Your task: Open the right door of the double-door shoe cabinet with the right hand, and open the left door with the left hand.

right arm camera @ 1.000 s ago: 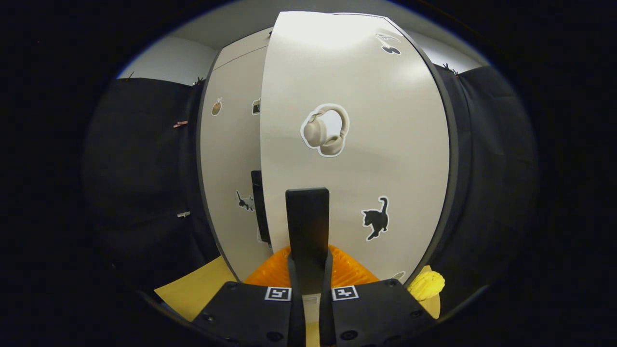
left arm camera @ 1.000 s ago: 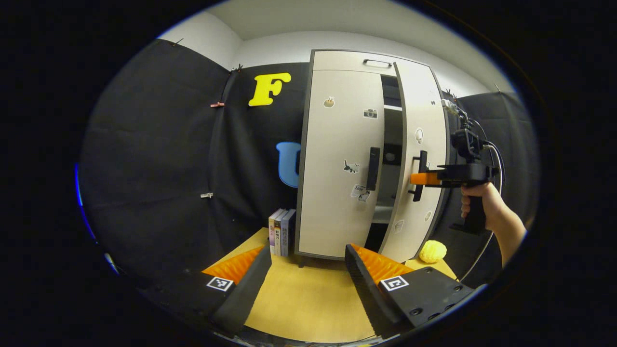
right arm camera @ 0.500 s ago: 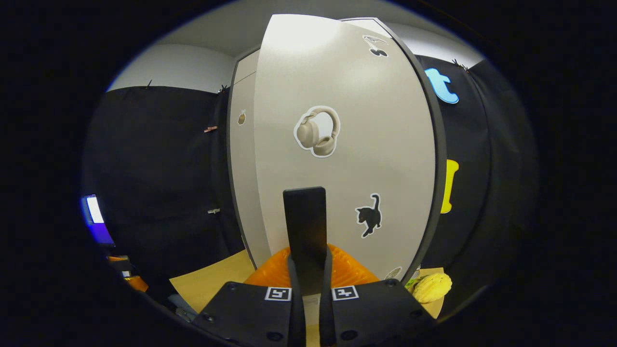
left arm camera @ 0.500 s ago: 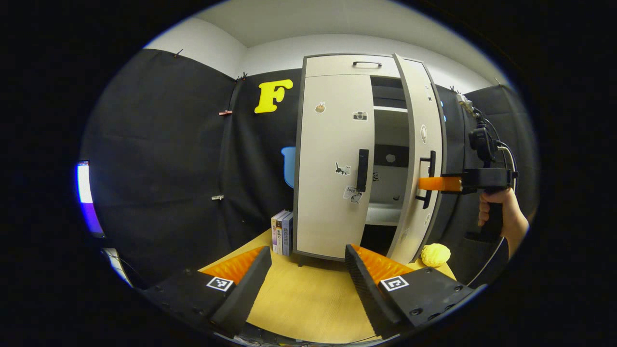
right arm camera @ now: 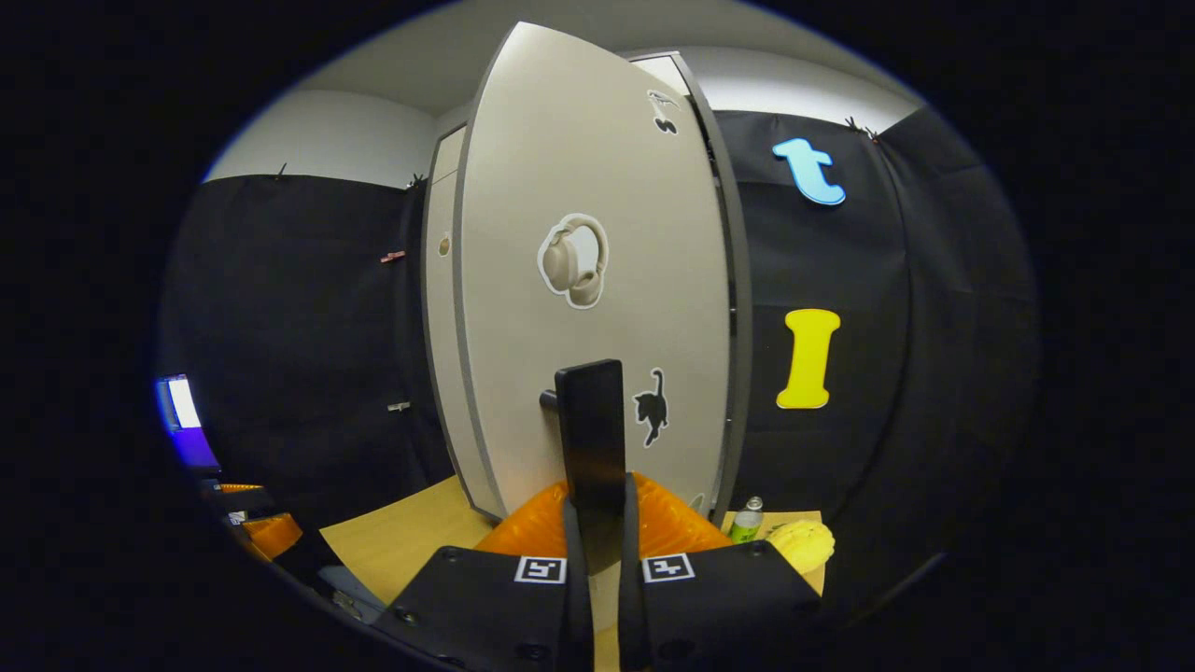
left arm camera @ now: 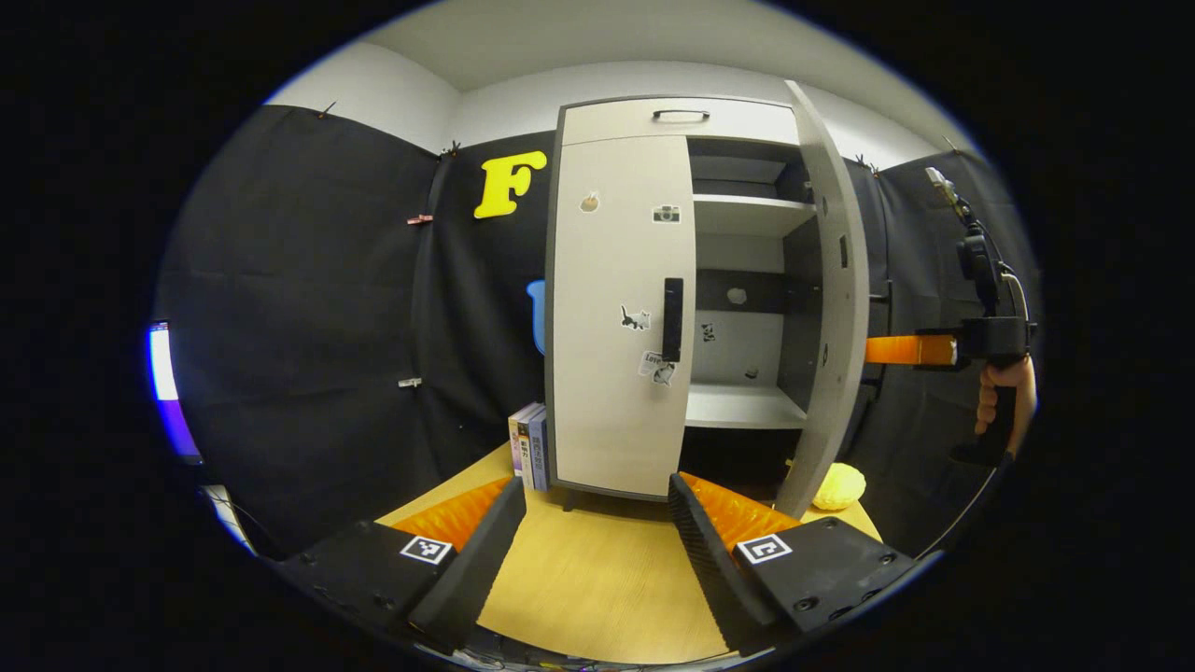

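My right tongs (right arm camera: pixel 594 523) were clamped on the right door's handle (right arm camera: pixel 590 431), that door (right arm camera: pixel 588 280) swung wide; my left tongs (left arm camera: pixel 590 532) gaped, holding nothing, facing the closed left door (left arm camera: pixel 616 308).

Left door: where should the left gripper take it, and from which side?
Take the left door by its black handle, a vertical bar near the inner edge beside the open compartment. Bring the left gripper straight in from the front, one finger on each side of the bar; the jaws already stand wide apart. The hinges probably sit on the far edge.
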A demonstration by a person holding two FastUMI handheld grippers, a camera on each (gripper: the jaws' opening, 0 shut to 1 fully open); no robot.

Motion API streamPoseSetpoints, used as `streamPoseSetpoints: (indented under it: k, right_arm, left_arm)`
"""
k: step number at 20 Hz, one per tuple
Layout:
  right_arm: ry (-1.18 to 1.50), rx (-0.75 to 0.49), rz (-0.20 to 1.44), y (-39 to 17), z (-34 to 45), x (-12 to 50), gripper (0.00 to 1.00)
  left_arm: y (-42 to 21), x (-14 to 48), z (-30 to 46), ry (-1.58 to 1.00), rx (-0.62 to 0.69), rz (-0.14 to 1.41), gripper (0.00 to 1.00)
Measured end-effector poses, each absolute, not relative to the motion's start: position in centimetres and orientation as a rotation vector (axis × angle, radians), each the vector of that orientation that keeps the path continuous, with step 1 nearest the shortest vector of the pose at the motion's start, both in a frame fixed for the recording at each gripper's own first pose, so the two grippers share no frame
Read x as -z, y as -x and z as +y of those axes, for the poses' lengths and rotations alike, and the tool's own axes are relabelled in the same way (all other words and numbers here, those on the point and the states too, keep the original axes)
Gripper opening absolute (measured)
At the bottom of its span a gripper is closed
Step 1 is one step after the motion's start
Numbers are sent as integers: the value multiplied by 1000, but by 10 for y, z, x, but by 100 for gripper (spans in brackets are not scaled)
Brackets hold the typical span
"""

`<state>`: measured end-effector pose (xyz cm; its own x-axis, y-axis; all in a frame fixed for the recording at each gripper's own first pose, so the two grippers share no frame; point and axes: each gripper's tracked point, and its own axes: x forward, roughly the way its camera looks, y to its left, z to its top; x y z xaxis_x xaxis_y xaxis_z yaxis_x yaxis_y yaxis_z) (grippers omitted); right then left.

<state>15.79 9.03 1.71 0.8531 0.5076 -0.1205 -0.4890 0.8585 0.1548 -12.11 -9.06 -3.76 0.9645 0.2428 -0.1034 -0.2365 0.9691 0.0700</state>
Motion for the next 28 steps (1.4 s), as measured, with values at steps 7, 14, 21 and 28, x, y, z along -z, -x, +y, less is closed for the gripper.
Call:
streamPoseSetpoints:
  k: [7, 14, 21, 28]
  right_arm:
    - [-152, -366, 159, -171, 54, -14, 12]
    - [-164, -301, 180, -168, 46, -3, 13]
    - [-162, -182, 156, -157, 35, 0, 13]
    - [-127, -73, 94, -135, 29, 6, 12]
  left_arm:
    - [92, 42, -103, -54, -173, 128, 95]
    - [66, 39, -107, -80, -93, 132, 95]
    - [22, 32, -81, -69, -37, 129, 95]
    - [-58, -1, -63, -52, 16, 43, 95]
